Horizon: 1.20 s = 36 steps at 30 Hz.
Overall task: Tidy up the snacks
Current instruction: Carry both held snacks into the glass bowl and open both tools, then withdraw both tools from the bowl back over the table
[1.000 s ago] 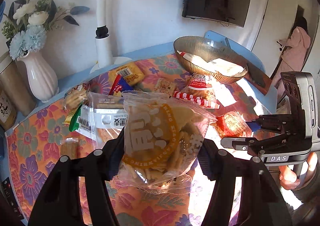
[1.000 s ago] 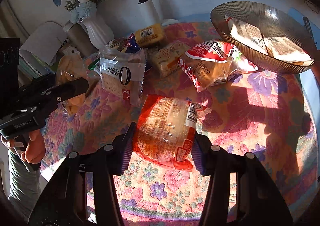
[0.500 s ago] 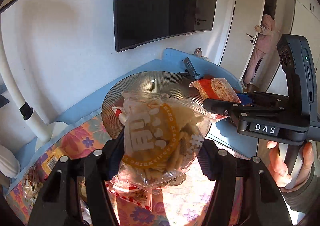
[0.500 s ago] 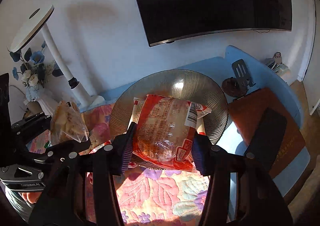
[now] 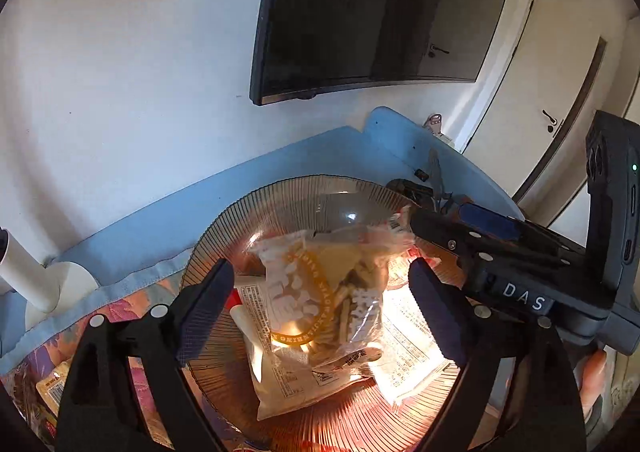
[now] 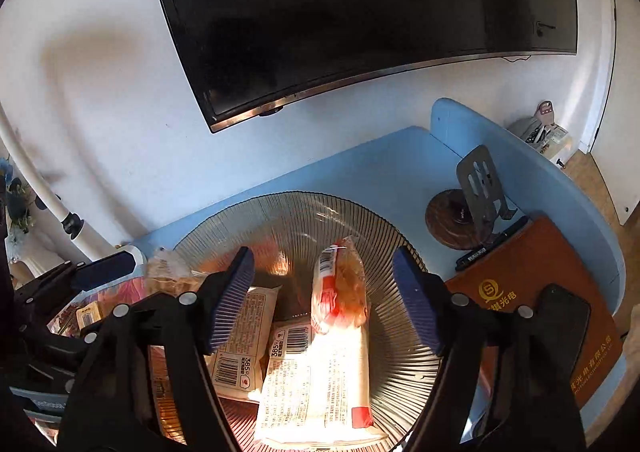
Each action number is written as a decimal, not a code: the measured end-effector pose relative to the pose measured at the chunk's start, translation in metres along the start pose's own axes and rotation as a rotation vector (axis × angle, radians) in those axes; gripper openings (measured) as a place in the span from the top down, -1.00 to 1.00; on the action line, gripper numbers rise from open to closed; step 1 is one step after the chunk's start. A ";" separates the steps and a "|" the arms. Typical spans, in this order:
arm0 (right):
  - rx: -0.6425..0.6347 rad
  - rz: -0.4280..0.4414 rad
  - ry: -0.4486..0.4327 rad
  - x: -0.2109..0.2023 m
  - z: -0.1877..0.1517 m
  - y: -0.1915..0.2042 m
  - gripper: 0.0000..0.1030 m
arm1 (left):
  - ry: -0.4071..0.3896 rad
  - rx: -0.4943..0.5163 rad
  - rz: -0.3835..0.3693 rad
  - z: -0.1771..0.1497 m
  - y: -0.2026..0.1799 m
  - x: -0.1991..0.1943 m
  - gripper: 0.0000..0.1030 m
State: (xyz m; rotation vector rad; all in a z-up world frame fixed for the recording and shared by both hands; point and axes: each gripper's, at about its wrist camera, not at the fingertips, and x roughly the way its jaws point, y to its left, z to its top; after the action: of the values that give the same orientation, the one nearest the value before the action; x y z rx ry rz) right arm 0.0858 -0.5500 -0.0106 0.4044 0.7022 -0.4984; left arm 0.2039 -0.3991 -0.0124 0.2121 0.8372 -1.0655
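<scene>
Snack packets: two just let go over the ribbed glass bowl, which already holds flat white packets.
Left gripper: fingers have just been opening and stand wide, released; the clear cracker bag sits between them with daylight on both sides, nothing pressing it.
Cracker bag, place: inside the bowl, resting on a white packet — whether it has fully settled I cannot tell.
Right gripper: fingers have just been opening too, released; the red-and-clear bread packet stands on edge between them, untouched by either pad.
Bread packet, place: in the bowl, propped on the sunlit white packet, looks tippy.
Doing it well: I'd lift both grippers straight up and back, fingers kept wide, so no pad snags a wrapper and drags it over the rim.
Crowding: the right gripper reaches in over the bowl's far-right rim in the left view; the two sets of fingers are near each other, so draw them apart, not across.
Surface: blue, with a floral cloth beside the bowl.
Hidden: the bowl's near rim is cut off behind the fingers; glare bleaches the packets' print; packets left on the cloth are mostly out of frame.
</scene>
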 end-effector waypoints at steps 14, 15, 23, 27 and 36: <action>-0.113 0.054 -0.086 -0.081 -0.025 0.050 -0.38 | -0.178 -0.041 0.068 -0.030 0.036 -0.136 -0.82; -0.119 0.069 -0.092 -0.090 -0.027 0.056 -0.38 | -0.199 -0.044 0.079 -0.034 0.036 -0.152 -0.82; -0.121 0.162 -0.146 -0.151 -0.045 0.091 -0.70 | -0.322 -0.078 0.227 -0.078 0.060 -0.282 -0.88; -0.136 0.215 -0.123 -0.166 -0.056 0.112 -0.70 | -0.335 -0.101 0.330 -0.108 0.076 -0.336 -0.88; -0.294 0.260 -0.161 -0.198 -0.076 0.179 -0.73 | -0.315 -0.168 0.471 -0.183 0.124 -0.395 -0.89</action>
State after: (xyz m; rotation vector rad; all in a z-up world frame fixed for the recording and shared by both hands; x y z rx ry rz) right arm 0.0170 -0.3086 0.1069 0.1725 0.5472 -0.1747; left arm 0.1302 0.0303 0.1089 0.0879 0.5493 -0.5632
